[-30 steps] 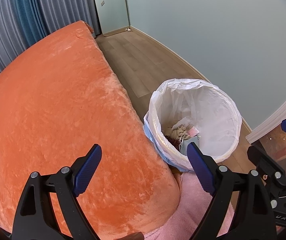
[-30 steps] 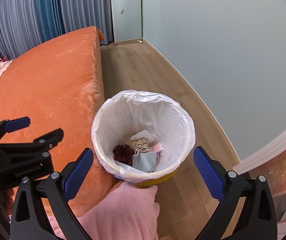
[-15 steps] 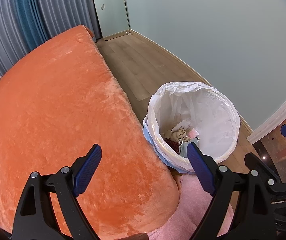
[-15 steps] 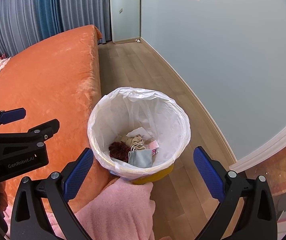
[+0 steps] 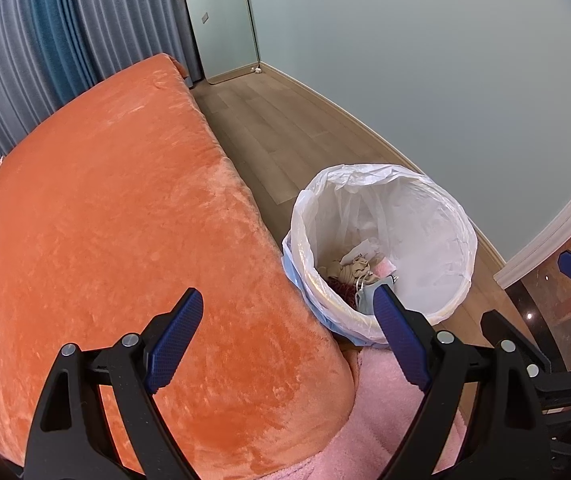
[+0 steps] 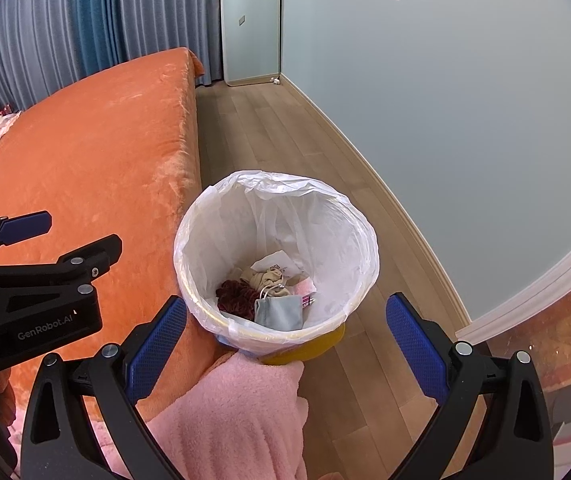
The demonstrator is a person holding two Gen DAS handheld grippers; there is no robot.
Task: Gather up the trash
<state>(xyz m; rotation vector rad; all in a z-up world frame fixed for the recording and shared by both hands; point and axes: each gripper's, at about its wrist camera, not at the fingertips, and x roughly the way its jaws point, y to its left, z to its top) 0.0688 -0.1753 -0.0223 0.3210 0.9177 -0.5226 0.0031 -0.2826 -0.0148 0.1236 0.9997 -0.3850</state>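
A yellow trash bin lined with a white bag [image 6: 317, 216] stands on the wood floor beside the orange bed; it also shows in the left wrist view [image 5: 425, 216]. Inside lies trash [image 6: 273, 292]: a grey pouch, dark red fabric, beige cloth and paper. My right gripper [image 6: 285, 340] is open and empty above the bin's near rim. My left gripper [image 5: 285, 340] is open and empty over the bed's corner, left of the bin. The left gripper also shows at the left of the right wrist view [image 6: 37, 276].
The orange bed [image 5: 105, 220] fills the left side. Pink fleece fabric [image 6: 237, 412] lies below the grippers against the bin. A pale blue wall [image 6: 445, 100] with white skirting runs along the right. Wood floor [image 6: 253, 132] stretches to a mirror and curtains at the back.
Both views have drawn back and risen slightly, so the bin sits a little farther off and lower. Both grippers stay open and empty.
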